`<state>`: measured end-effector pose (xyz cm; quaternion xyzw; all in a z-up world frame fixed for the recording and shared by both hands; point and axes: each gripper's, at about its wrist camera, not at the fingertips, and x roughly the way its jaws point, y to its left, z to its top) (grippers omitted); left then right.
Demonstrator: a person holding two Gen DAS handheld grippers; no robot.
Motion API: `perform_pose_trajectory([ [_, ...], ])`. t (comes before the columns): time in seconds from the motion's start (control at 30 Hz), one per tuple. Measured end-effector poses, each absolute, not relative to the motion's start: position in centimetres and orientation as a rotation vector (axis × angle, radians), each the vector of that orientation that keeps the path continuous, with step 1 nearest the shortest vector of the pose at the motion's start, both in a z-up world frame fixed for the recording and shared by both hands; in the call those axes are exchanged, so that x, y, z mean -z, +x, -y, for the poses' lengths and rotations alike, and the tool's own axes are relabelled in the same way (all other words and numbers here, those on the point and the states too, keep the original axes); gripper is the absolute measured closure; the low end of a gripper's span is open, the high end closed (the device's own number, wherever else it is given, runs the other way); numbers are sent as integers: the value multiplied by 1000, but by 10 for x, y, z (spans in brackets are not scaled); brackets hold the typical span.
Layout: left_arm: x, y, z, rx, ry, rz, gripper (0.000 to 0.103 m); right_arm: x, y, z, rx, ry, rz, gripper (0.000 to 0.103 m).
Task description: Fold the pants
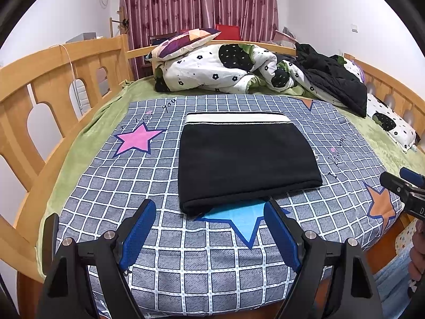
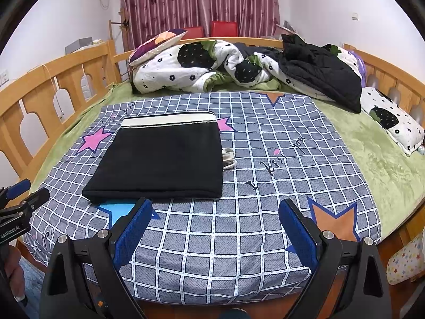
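Note:
The black pants point(image 1: 247, 159) lie folded into a flat rectangle on the checked star-print sheet point(image 1: 106, 180), with a white waistband strip along the far edge. They also show in the right wrist view point(image 2: 164, 159), with a white drawstring point(image 2: 228, 156) poking out at their right side. My left gripper point(image 1: 209, 212) is open and empty, just in front of the pants' near edge. My right gripper point(image 2: 215, 210) is open and empty, near the pants' front right corner. Each gripper shows at the edge of the other's view point(image 1: 401, 183) point(image 2: 24, 196).
A rumpled white flower-print quilt point(image 1: 220, 69), a patterned pillow point(image 1: 186, 42) and a black jacket point(image 1: 334, 79) are heaped at the far end of the bed. Wooden rails point(image 1: 53, 79) run along both sides. A green blanket point(image 2: 385, 164) lies under the sheet.

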<state>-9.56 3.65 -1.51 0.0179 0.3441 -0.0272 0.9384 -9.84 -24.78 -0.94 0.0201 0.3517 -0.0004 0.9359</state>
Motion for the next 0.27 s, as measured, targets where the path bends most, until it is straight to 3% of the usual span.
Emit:
perform_pose_trajectory([
  [0.27,13,-97,-37,50,62,-694,21,14,-98,244,4,27,-728,8],
])
